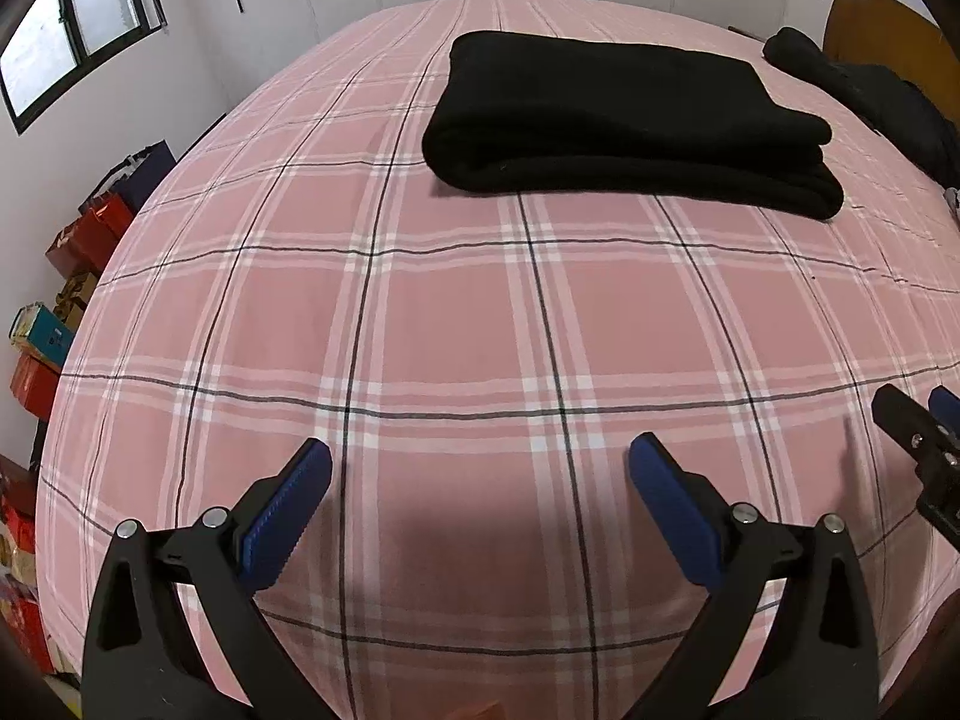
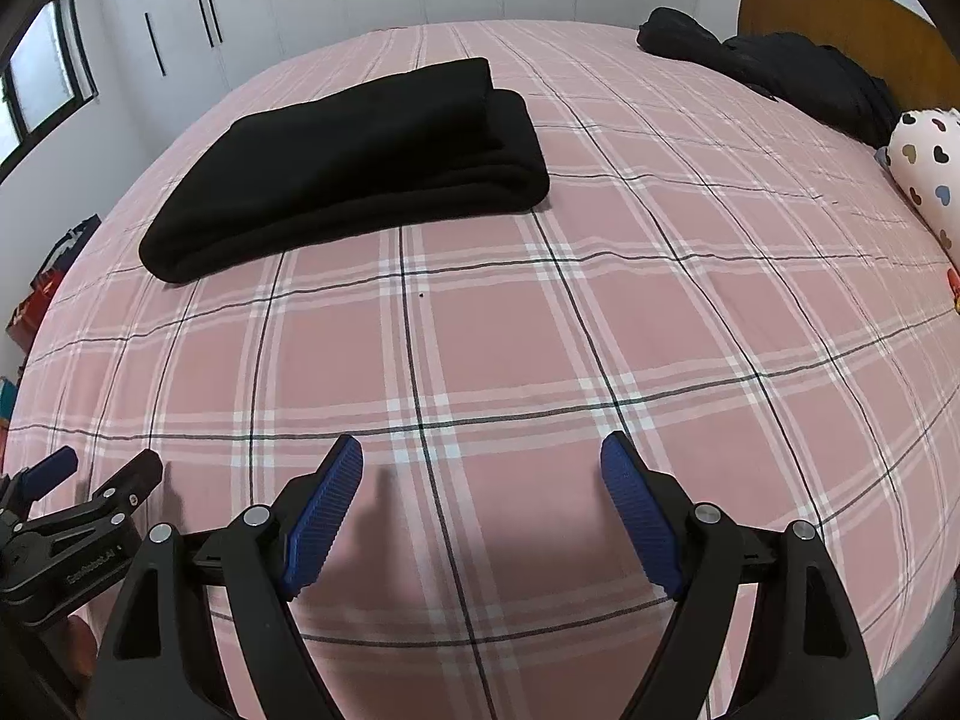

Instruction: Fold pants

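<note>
Pants point(image 1: 624, 120) lie folded in a thick black stack on the pink plaid bedspread point(image 1: 456, 324), well ahead of both my tools. My left gripper point(image 1: 480, 468) hangs over bare fabric with its blue pads spread wide, holding nothing — and my right gripper point(image 2: 483, 462) does the same. More dark clothing point(image 2: 798, 78) sits heaped by the wooden headboard point(image 2: 840, 18).

Black pants point(image 1: 624, 120) lie folded flat on the bed point(image 1: 456, 324).

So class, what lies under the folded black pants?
The folded black pants rest directly on the pink plaid bedspread. Whatever sits beneath the bundle itself is covered, and its inner layers cannot be seen.
</note>
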